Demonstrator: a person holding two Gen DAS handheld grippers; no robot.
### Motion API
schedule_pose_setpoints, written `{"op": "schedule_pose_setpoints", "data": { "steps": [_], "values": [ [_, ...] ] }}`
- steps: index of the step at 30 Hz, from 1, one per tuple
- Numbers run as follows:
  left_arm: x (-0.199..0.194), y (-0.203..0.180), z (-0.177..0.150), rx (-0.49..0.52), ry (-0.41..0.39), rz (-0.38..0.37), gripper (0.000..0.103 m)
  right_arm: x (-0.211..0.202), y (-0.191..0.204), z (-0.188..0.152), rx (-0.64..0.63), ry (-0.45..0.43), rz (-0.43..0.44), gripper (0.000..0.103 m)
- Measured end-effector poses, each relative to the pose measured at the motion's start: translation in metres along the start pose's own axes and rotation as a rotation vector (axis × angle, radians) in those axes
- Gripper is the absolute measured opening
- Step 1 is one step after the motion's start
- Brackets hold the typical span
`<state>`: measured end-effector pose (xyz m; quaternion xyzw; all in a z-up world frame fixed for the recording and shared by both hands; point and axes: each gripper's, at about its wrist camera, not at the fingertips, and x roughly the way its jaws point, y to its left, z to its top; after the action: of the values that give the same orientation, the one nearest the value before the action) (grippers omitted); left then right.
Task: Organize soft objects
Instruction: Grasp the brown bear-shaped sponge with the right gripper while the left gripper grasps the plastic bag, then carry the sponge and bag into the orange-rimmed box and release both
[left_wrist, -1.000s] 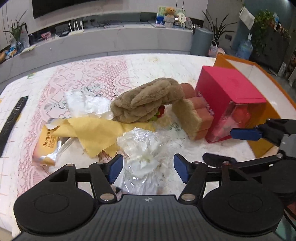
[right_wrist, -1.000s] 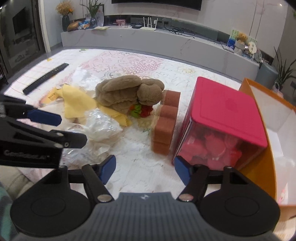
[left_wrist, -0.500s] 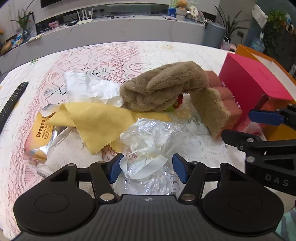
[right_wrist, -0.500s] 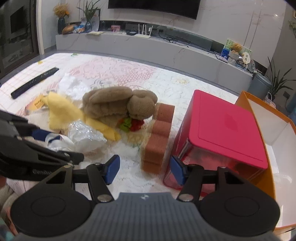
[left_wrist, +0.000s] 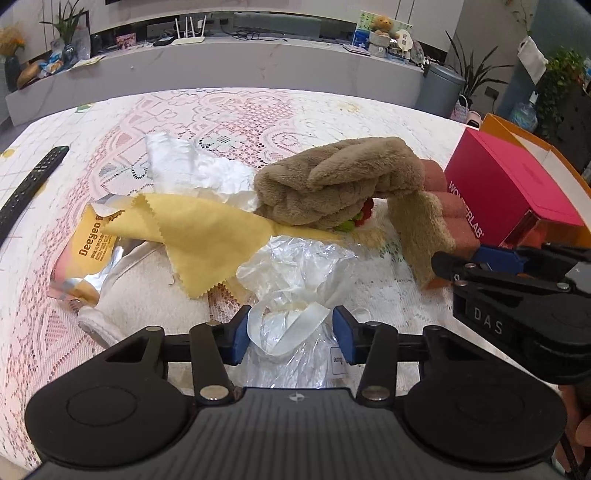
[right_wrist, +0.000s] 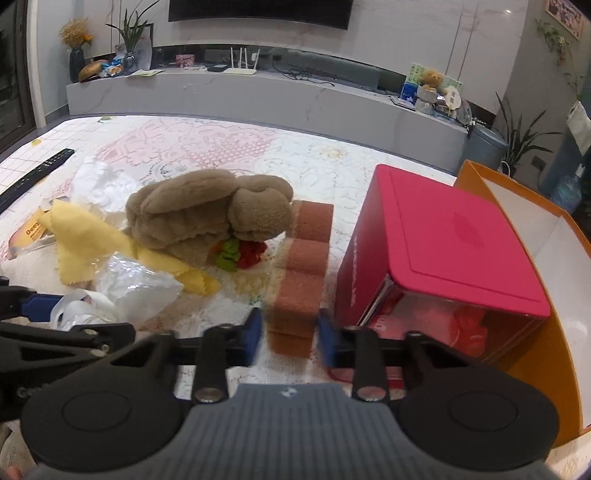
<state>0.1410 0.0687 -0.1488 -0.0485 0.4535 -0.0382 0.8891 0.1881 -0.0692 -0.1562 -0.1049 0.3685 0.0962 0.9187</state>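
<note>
A clear plastic bag (left_wrist: 295, 280) lies crumpled on the lace tablecloth, and my left gripper (left_wrist: 290, 334) is open with its blue pads on either side of the bag's near end. A brown plush toy (left_wrist: 332, 184) lies behind it over a yellow cloth (left_wrist: 199, 232). In the right wrist view my right gripper (right_wrist: 290, 334) is open with its pads flanking the near end of an orange-brown sponge block (right_wrist: 303, 266), beside the plush toy (right_wrist: 207, 218). Whether the pads touch is unclear.
A pink box (right_wrist: 443, 251) lies right of the sponge, with an open orange box (right_wrist: 546, 295) behind it. A white towel (left_wrist: 140, 291), a snack packet (left_wrist: 85, 254), white plastic (left_wrist: 192, 166) and a black remote (left_wrist: 29, 184) lie to the left.
Both grippers moved forward and lower. The left gripper's pads now sit around the plastic bag's near end, and the right gripper's pads have narrowed around the sponge block.
</note>
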Motion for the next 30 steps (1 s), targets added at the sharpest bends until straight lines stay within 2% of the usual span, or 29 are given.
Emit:
{"op": "schedule_pose_setpoints", "data": {
  "steps": [8, 14, 19, 30],
  "values": [
    [-0.021, -0.004, 0.001, -0.042, 0.008, 0.009, 0.048, -0.023, -0.008, -0.002, -0.016, 0.028, 0.043, 0.024],
    [-0.043, -0.011, -0.007, -0.087, 0.041, -0.005, 0.048, -0.056, -0.019, -0.008, -0.033, 0.054, 0.09, 0.023],
    [-0.061, -0.018, -0.012, -0.113, 0.046, 0.011, 0.047, -0.084, -0.031, -0.015, -0.029, 0.077, 0.157, 0.023],
    [-0.104, -0.049, -0.017, -0.138, 0.029, -0.014, 0.047, -0.143, -0.06, -0.024, -0.089, 0.058, 0.24, 0.023]
  ]
}}
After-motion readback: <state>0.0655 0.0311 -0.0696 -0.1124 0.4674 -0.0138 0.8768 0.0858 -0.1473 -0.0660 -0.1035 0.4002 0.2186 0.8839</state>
